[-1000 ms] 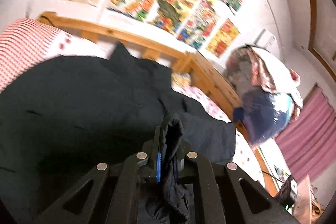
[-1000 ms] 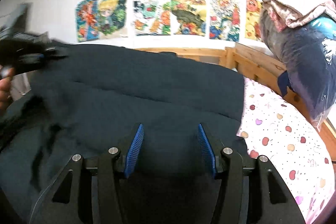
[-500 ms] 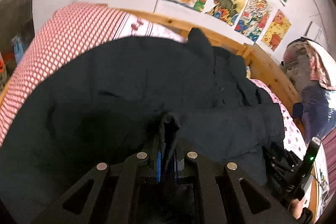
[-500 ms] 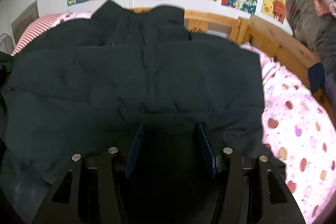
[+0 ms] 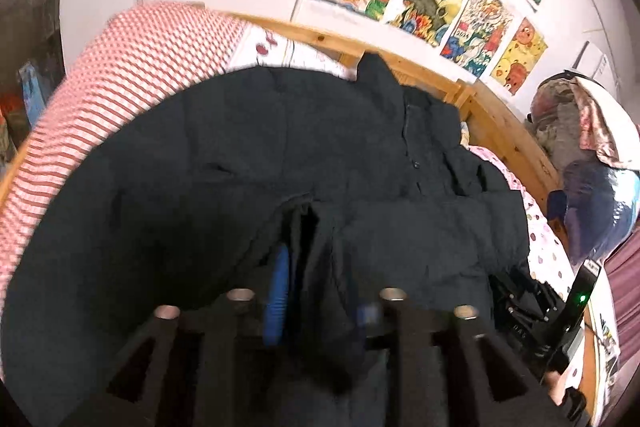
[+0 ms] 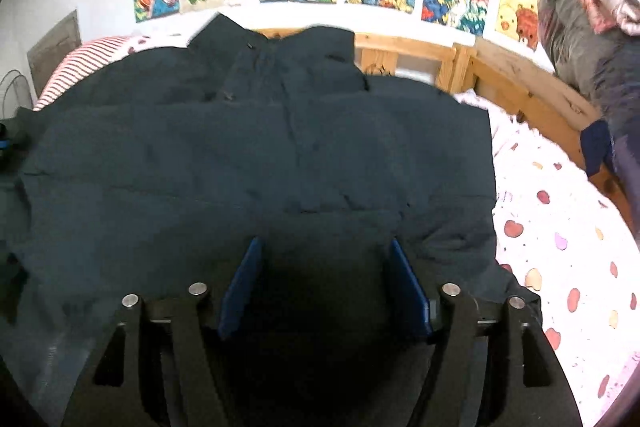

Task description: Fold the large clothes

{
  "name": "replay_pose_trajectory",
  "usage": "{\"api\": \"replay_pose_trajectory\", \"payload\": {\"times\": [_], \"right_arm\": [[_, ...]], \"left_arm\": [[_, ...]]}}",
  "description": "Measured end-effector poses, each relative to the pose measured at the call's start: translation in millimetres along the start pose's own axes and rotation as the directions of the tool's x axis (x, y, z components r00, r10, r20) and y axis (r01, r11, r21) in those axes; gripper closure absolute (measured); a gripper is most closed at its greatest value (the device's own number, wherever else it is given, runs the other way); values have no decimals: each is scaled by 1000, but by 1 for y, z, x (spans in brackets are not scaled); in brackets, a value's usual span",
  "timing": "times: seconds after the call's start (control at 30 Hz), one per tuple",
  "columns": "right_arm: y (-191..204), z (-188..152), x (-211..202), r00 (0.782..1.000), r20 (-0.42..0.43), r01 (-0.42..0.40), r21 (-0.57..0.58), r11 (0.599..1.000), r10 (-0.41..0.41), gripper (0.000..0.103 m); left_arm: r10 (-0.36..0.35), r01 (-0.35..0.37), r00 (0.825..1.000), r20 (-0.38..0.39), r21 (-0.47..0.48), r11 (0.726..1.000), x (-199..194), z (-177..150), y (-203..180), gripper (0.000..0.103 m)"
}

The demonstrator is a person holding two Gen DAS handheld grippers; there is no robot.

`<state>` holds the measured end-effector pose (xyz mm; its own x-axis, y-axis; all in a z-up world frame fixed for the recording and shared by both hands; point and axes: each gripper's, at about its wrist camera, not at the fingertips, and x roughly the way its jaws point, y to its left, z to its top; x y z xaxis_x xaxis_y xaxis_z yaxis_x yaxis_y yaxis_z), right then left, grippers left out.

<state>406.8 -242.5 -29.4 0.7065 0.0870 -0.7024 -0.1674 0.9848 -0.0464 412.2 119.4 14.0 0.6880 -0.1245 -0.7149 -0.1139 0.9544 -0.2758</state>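
Moved since the earlier frames, left wrist view: left gripper [image 5: 316, 291], then pinching a bunched fold of dark fabric tight between its pads, now shows its blue pads [image 5: 277, 301] set wider, with a flap of cloth draped loosely between them. Frame is motion-blurred; whether the flap is held or already let go cannot be told. Dark padded coat [image 5: 248, 155] lies spread on the bed, collar [image 5: 376, 75] toward the wooden headboard rail [image 5: 500, 123], front placket with buttons visible. Red-and-white checked pillow [image 5: 132, 55] sits beyond its far left edge. Right gripper's body shows at the lower right of this view, green light on.

Right wrist view: right gripper [image 6: 326, 291] has dropped closer to the cloth; jaws spread wide, nothing between them, pads resting at or just above the coat's near hem. Coat [image 6: 260, 155] now lies flatter, a lower panel folded up across the body, its right edge straight against the heart-print sheet [image 6: 560, 227]. Bundled bedding in a plastic bag [image 6: 600, 39] stands on the bed frame at right, apart from the coat.

Reading for the task: one fold appears laid down and the left side looks to be releasing. Further folds remain; a fresh grip on an edge is probably needed next.
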Motion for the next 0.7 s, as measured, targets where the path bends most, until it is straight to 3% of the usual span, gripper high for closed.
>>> {"api": "replay_pose_trajectory", "payload": {"times": [0.03, 0.07, 0.1, 0.27, 0.43, 0.57, 0.7], "right_arm": [[5, 1, -7, 1000, 11, -5, -12, 1000, 5, 35], [10, 3, -14, 1000, 21, -14, -23, 1000, 15, 34], [14, 5, -21, 999, 32, -29, -34, 999, 30, 34], [37, 10, -55, 990, 81, -112, -82, 990, 119, 31], [67, 10, -76, 974, 107, -183, -151, 972, 200, 28], [90, 6, -84, 964, 115, -214, -201, 956, 240, 28], [108, 0, -87, 961, 119, -214, -259, 942, 251, 28]], "left_arm": [[-15, 15, 1000, 24, 0, 1000, -12, -4, 1, 47], [-17, 17, 999, 45, -9, 1000, -24, -8, 4, 29], [-7, 9, 998, 70, -24, 1000, -36, -13, 7, 22], [5, 9, 994, 107, -128, 992, -95, -45, 35, 22], [75, -50, 992, 100, -233, 971, -144, -94, 61, 18], [106, -70, 991, 83, -360, 930, -182, -140, 86, 17], [114, -68, 991, 64, -488, 870, -204, -181, 99, 17]]}}
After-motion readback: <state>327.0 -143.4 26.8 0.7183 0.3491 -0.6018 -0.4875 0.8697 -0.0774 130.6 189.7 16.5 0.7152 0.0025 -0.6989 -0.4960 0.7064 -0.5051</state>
